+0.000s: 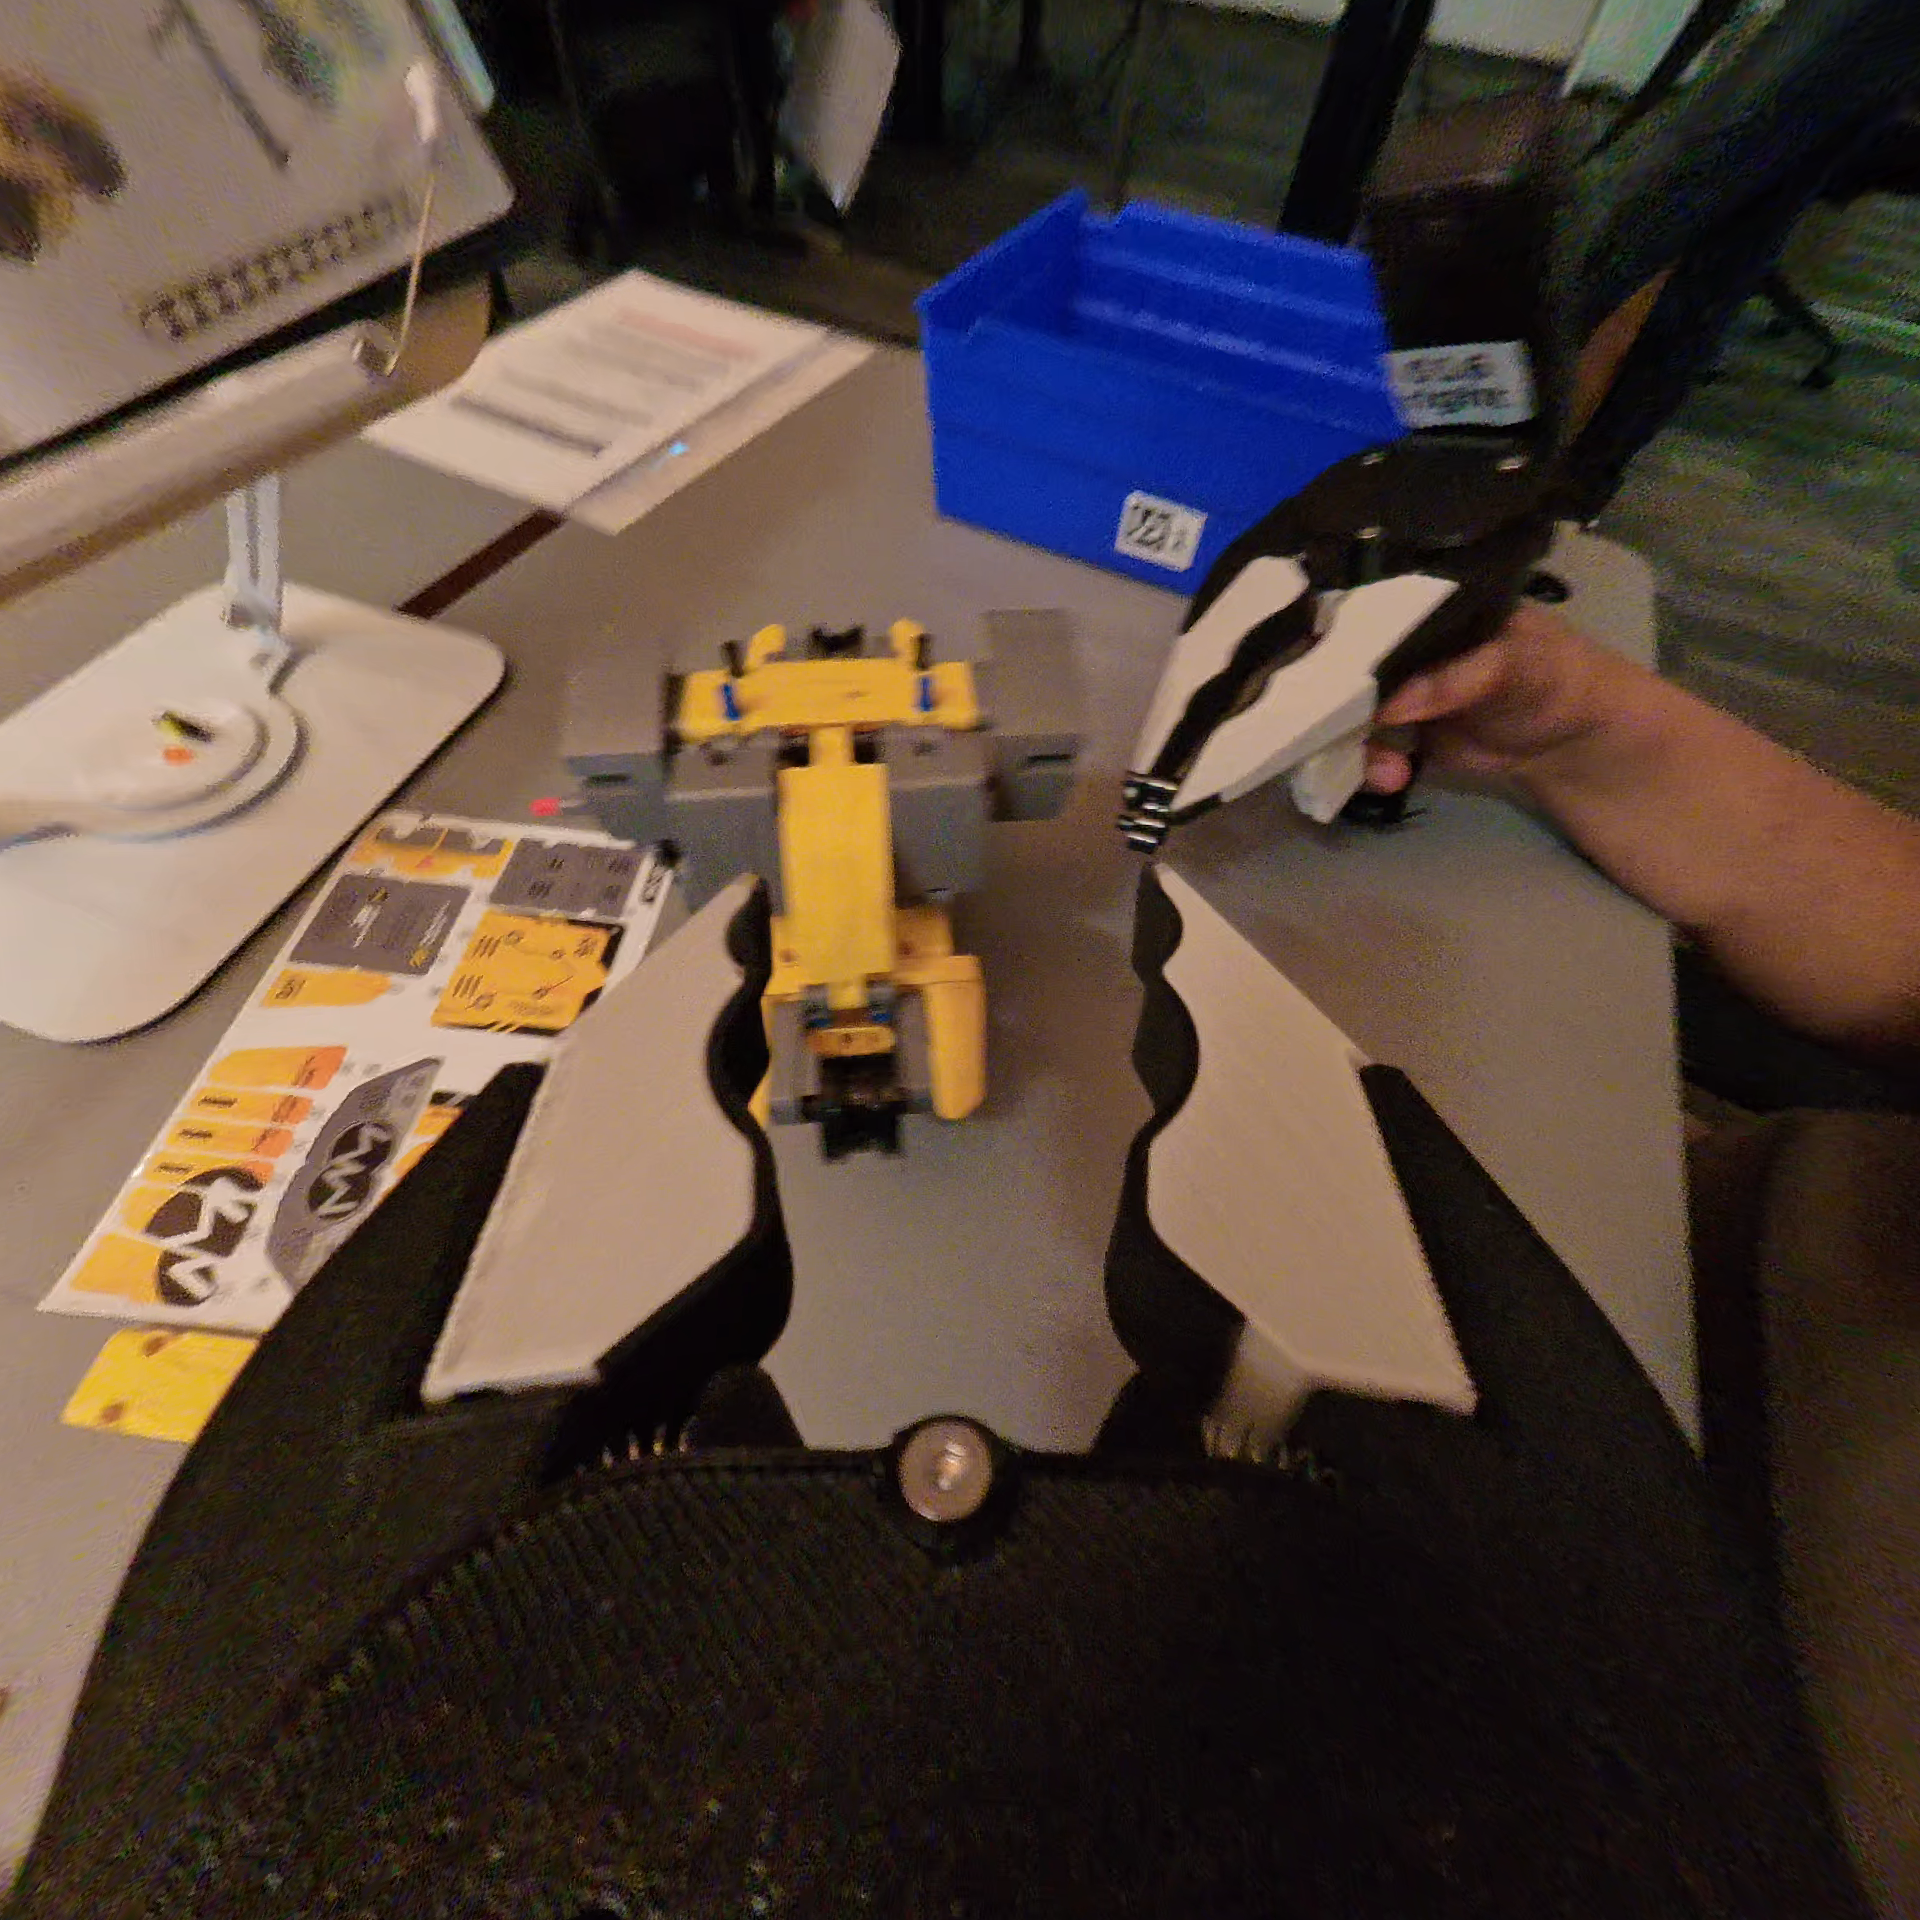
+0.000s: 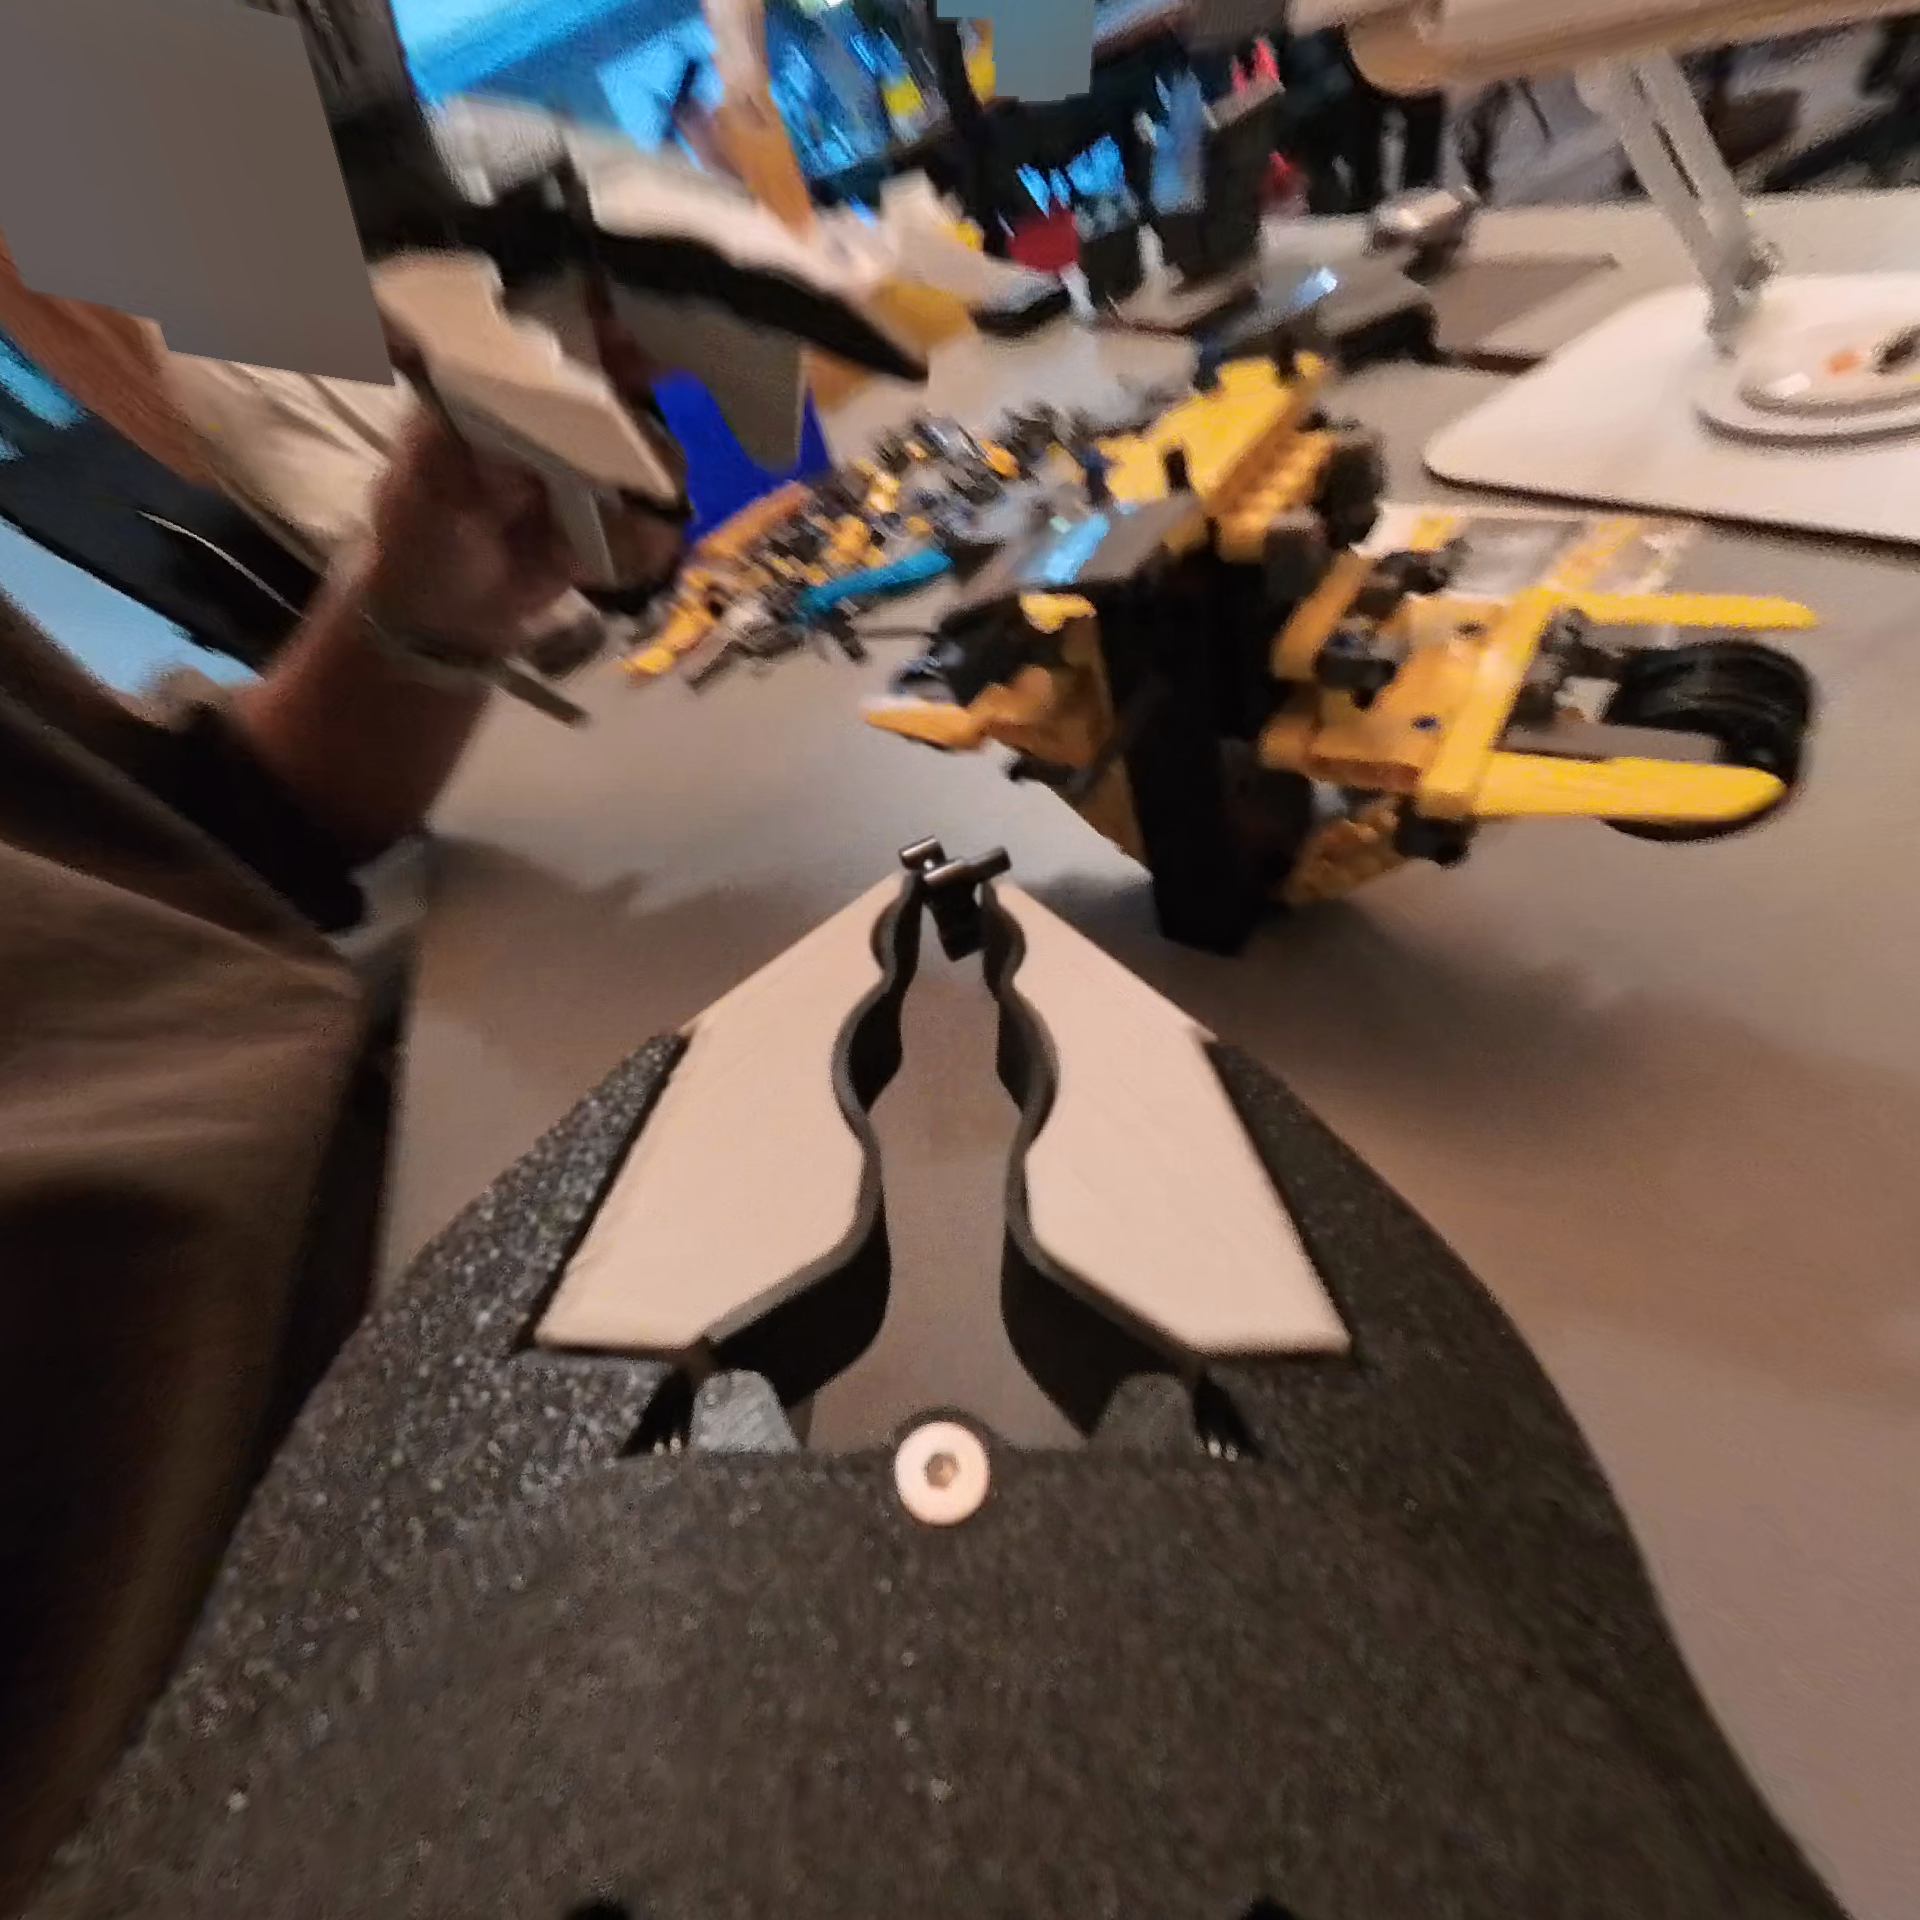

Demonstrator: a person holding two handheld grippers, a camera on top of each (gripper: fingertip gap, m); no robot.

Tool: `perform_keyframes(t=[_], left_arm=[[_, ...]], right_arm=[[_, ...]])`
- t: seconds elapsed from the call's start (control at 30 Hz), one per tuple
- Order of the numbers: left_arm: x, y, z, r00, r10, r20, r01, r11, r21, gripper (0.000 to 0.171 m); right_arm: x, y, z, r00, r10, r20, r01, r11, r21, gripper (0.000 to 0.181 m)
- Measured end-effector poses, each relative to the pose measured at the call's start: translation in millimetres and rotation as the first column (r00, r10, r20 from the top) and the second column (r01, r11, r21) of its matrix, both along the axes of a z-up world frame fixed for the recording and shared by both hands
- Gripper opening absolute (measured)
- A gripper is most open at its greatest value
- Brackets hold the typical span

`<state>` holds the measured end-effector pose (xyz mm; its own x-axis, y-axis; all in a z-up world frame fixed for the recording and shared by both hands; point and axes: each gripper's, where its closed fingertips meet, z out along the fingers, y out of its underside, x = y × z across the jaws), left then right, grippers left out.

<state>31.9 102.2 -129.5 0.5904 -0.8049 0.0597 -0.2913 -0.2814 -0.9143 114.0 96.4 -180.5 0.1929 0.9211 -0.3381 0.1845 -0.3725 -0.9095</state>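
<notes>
Both views are smeared by motion blur, and the right wrist view is the worse: the heap of small yellow and black pieces (image 2: 769, 582) behind the model cannot be told apart piece by piece. The base of each gripper fills the lower part of its own view and hides the table beneath.

The toy model (image 1: 842, 883), built of yellow, grey and black plastic bricks, stands on the grey table (image 1: 1351, 1039). In the left wrist view its long axis runs away from the camera, a yellow beam along the top; in the right wrist view it stands tilted, its yellow forks (image 2: 1621, 707) pointing right.

The left gripper (image 1: 951, 883) has its pale, wavy-edged fingers spread wide on either side of the model's near end; whether they touch it I cannot tell. The right gripper (image 2: 954, 883) has its fingers drawn narrow, pinching a small black part (image 2: 951, 883) at the tips, just beside the model.

A sticker sheet (image 1: 343, 1060) lies flat to the left, a blue bin (image 1: 1143, 384) farther back, a white lamp base (image 1: 208, 790) to the far left.
</notes>
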Motion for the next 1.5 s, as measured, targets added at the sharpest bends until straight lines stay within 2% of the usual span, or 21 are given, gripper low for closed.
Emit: perform_keyframes(t=[0.1,0.2,0.27,0.37,0.5,0.6,0.7,0.77,0.8,0.87,0.97,1.23,1.33,1.4,1.5], left_arm=[[25,-39,-4,0.996,-0.083,0.032,0.083,0.997,-0.004,0.059],[48,-58,-19,0.988,-0.139,0.066,0.143,0.989,-0.048,0.053],[55,-61,-26,0.985,-0.152,0.081,0.158,0.985,-0.063,0.039],[60,-63,-31,0.984,-0.157,0.089,0.165,0.983,-0.086,0.034],[58,-63,-33,0.991,-0.129,0.024,0.13,0.991,-0.021,0.027],[60,-64,-35,0.993,-0.116,-0.015,0.117,0.993,0.028,0.021],[66,-68,-34,0.992,-0.126,0.009,0.126,0.991,0.04,0.024],[70,-67,-38,0.992,-0.123,0.037,0.123,0.992,0.013,0.034],[71,-67,-37,0.99,-0.122,0.066,0.122,0.993,0.01,0.032],[73,-68,-28,0.98,-0.126,0.153,0.123,0.992,0.025,0.024],[73,-67,-16,0.963,-0.117,0.241,0.111,0.993,0.037,0.019],[69,-64,-12,0.946,-0.082,0.313,0.077,0.997,0.029,0.013],[65,-63,-10,0.948,-0.064,0.312,0.05,0.997,0.052,0.013],[60,-60,-10,0.958,-0.04,0.286,0.017,0.996,0.085,0.012],[46,-49,-13,0.983,0.05,0.177,-0.081,0.981,0.175,0.012]], right_arm=[[-9,-23,18,0.99,0.084,-0.114,-0.089,0.995,-0.035,0.01],[-23,-41,21,0.985,0.132,-0.112,-0.134,0.991,-0.017,0.01],[-30,-48,20,0.986,0.136,-0.096,-0.137,0.991,0.0,0.01],[-34,-55,25,0.985,0.126,-0.121,-0.127,0.992,0.002,0.01],[-32,-54,25,0.99,0.073,-0.124,-0.072,0.997,0.013,0.01],[-30,-54,32,0.976,0.058,-0.209,-0.068,0.997,-0.041,0.01],[-30,-54,32,0.964,0.058,-0.261,-0.083,0.993,-0.086,0.01],[-28,-59,47,0.918,0.085,-0.389,-0.149,0.979,-0.138,0.01],[-25,-59,56,0.883,0.084,-0.462,-0.182,0.968,-0.173,0.01],[-22,-56,59,0.852,0.063,-0.519,-0.203,0.955,-0.218,0.009],[-23,-53,53,0.863,0.043,-0.504,-0.176,0.959,-0.22,0.01],[-27,-53,56,0.853,0.016,-0.522,-0.136,0.972,-0.194,0.011],[-31,-49,55,0.87,-0.035,-0.492,-0.054,0.985,-0.166,0.021],[-32,-43,52,0.884,-0.092,-0.458,0.018,0.987,-0.163,0.034],[-31,-34,47,0.884,-0.217,-0.414,0.13,0.965,-0.229,0.051]])
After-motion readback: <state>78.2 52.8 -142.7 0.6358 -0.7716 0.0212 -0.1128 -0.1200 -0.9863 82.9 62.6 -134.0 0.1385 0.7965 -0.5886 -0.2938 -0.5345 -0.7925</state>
